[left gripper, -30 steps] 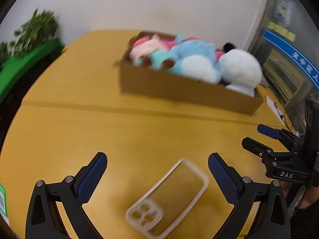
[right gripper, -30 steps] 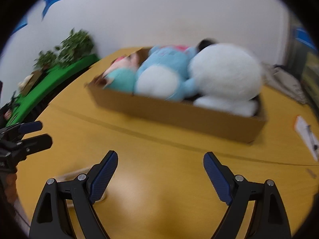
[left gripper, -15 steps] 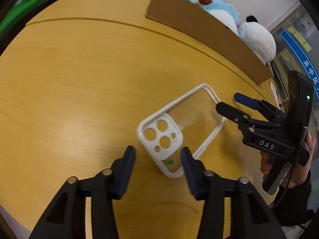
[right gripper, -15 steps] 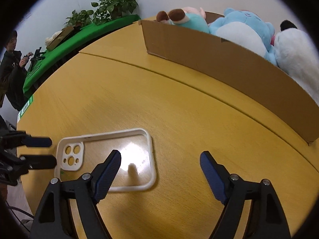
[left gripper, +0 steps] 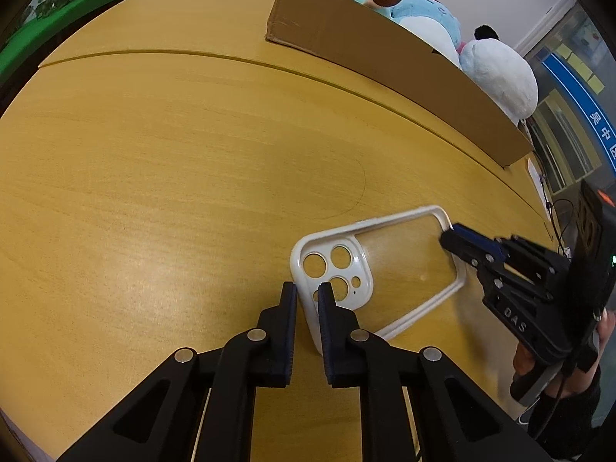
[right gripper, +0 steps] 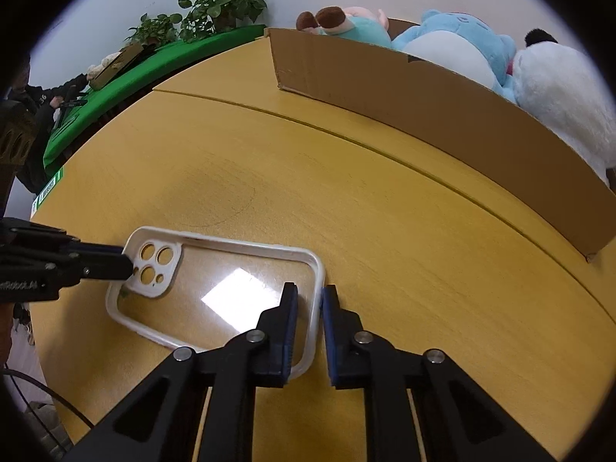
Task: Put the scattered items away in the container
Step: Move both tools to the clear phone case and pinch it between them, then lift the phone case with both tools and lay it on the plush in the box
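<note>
A clear phone case (left gripper: 404,269) with a white rim lies flat on the wooden table (left gripper: 154,154), short of the cardboard box (left gripper: 385,50). My left gripper (left gripper: 307,292) is closing, and its pads pinch the rim at the camera-hole end. My right gripper (right gripper: 310,292) is closing as well, with the rim at the opposite end of the phone case (right gripper: 215,269) pressed between its pads. Each gripper shows in the other view: the right gripper (left gripper: 448,236), the left gripper (right gripper: 127,260). The cardboard box (right gripper: 423,107) holds several plush toys, among them a blue one (right gripper: 454,46) and a white one (right gripper: 558,92).
A seam (left gripper: 231,61) crosses the table between the case and the box. Potted plants (right gripper: 219,4) stand on a green surface (right gripper: 154,65) past the far left edge, near a person in dark clothes (right gripper: 34,115). A paper (left gripper: 537,177) lies by the box's right end.
Both grippers dropped toward the table and went from wide open to pinched on opposite ends of the phone case. The case has turned a little on the table.
</note>
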